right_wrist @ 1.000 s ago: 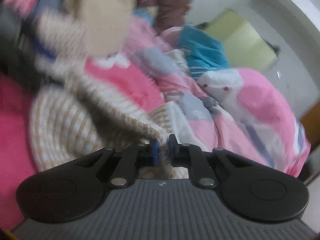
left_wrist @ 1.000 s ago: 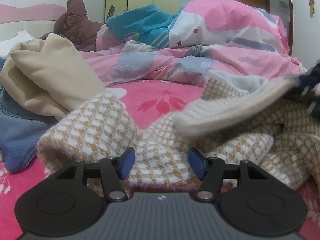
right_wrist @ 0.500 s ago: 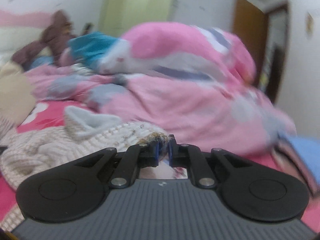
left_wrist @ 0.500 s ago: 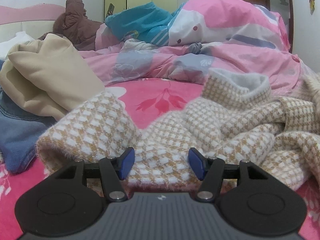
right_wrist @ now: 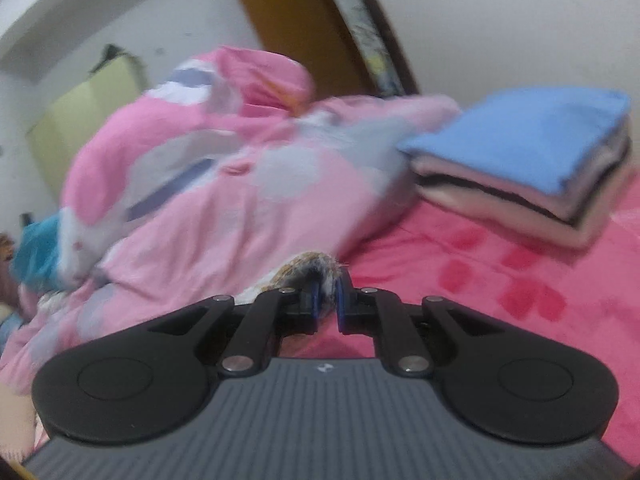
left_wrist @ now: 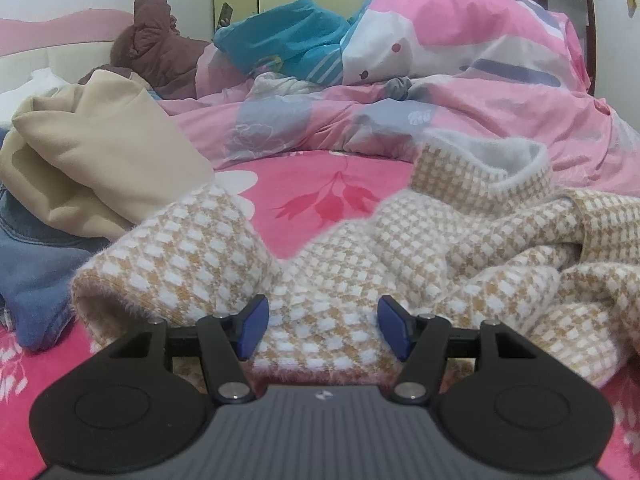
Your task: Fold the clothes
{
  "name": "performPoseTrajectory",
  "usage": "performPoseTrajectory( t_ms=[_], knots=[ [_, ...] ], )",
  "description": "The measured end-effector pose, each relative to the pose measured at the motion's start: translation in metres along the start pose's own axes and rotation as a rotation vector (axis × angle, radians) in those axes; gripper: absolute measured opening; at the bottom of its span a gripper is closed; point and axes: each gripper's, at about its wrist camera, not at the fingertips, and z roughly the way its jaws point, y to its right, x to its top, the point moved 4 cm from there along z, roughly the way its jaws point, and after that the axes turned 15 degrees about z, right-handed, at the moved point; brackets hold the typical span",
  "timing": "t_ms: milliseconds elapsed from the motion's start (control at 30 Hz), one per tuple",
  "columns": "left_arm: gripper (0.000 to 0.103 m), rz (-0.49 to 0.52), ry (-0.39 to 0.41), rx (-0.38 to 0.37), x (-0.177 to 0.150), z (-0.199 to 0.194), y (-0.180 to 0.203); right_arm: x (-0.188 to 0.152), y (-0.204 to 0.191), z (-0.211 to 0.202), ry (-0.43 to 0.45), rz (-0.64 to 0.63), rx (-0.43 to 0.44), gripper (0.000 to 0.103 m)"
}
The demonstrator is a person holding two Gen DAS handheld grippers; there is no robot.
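Bedroom setup, everything happening on a bed with a hot pink sheet [left_wrist: 312, 184] that has a red flower print. So the left gripper [left_wrist: 323, 325] sits low over the sheet with its blue pads spread wide, nothing pinched. Right in front of it and running under the gap between the pads is the tan-and-white checked sweater [left_wrist: 320, 280], all rumpled: one cuffed sleeve end bulges just ahead and to the left of the gripper, the grey-lined collar stands up further ahead to the right, and the rest bunches off to the right.

Off to the left of that gripper there's a beige garment [left_wrist: 100, 160] heaped on top of some blue denim [left_wrist: 36, 272]. Far ahead is a big pink quilt [left_wrist: 480, 80] with a teal garment [left_wrist: 288, 40] and a brown one [left_wrist: 156, 48] near the headboard.

The right gripper [right_wrist: 327, 303] is pressed nearly together, pinching a fuzzy bit of the same sweater [right_wrist: 308, 268] between its pads; the fabric trails away to the left of it. That view is pretty blurry. Ahead and to the right of it sits a neat folded stack [right_wrist: 532, 160] with a blue piece on top, resting on the sheet beside the quilt.
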Motion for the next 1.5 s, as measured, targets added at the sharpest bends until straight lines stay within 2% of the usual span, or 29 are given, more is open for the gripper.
performPoseTrajectory(
  t_ms=[133,200,333,400,467,567,600,700,833,933,1000,1067,1133,1200,1267,1367,1433,1500],
  knots=[
    [0.062,0.003,-0.015,0.007,0.002,0.001,0.001,-0.018,0.035,0.028,-0.079,0.061,-0.085,0.007],
    [0.062,0.001,-0.021,0.008,0.003,0.001,0.001,-0.034,0.058,0.040,-0.154,0.148,-0.146,0.011],
    [0.062,-0.003,-0.028,0.004,0.004,0.001,0.000,-0.052,0.088,0.036,-0.213,0.351,-0.121,0.013],
    [0.062,-0.003,-0.030,-0.003,0.005,0.001,-0.001,-0.052,0.093,0.023,-0.241,0.394,-0.103,0.020],
    [0.062,-0.005,-0.028,-0.013,0.004,0.000,-0.002,-0.051,0.097,0.008,-0.262,0.426,-0.094,0.039],
    [0.062,-0.012,-0.020,-0.029,0.004,-0.002,-0.005,-0.045,0.100,-0.021,-0.266,0.444,-0.105,0.050],
    [0.062,-0.018,-0.015,-0.036,0.004,-0.003,-0.006,-0.044,0.101,-0.033,-0.267,0.453,-0.102,0.051],
    [0.063,-0.044,0.002,-0.060,0.004,-0.011,-0.011,-0.043,0.099,-0.072,-0.279,0.487,-0.059,0.051],
    [0.065,-0.045,0.016,-0.075,0.005,-0.028,-0.014,-0.060,0.069,-0.110,-0.368,0.502,0.113,0.054],
    [0.068,-0.036,0.042,-0.087,0.004,-0.045,-0.013,-0.084,0.009,-0.124,-0.480,0.333,0.252,0.060],
    [0.068,-0.031,0.062,-0.103,0.002,-0.055,-0.011,-0.107,-0.040,-0.133,-0.566,0.131,0.314,0.066],
    [0.069,-0.026,0.077,-0.133,-0.001,-0.063,-0.007,-0.139,-0.086,-0.140,-0.620,-0.116,0.341,0.073],
    [0.069,-0.025,0.072,-0.168,-0.005,-0.066,-0.002,-0.174,-0.121,-0.147,-0.609,-0.358,0.351,0.075],
    [0.069,-0.035,0.061,-0.224,-0.010,-0.069,0.003,-0.204,-0.145,-0.148,-0.565,-0.540,0.334,0.075],
    [0.070,-0.052,0.056,-0.290,-0.014,-0.069,0.008,-0.222,-0.157,-0.144,-0.533,-0.638,0.316,0.076],
    [0.072,-0.118,0.042,-0.377,-0.018,-0.062,0.014,-0.244,-0.170,-0.133,-0.549,-0.682,0.288,0.076],
    [0.072,-0.179,0.030,-0.412,-0.021,-0.053,0.015,-0.259,-0.176,-0.129,-0.586,-0.703,0.295,0.076],
    [0.072,-0.253,0.019,-0.429,-0.021,-0.044,0.012,-0.277,-0.180,-0.130,-0.579,-0.745,0.284,0.080]
  ],
)
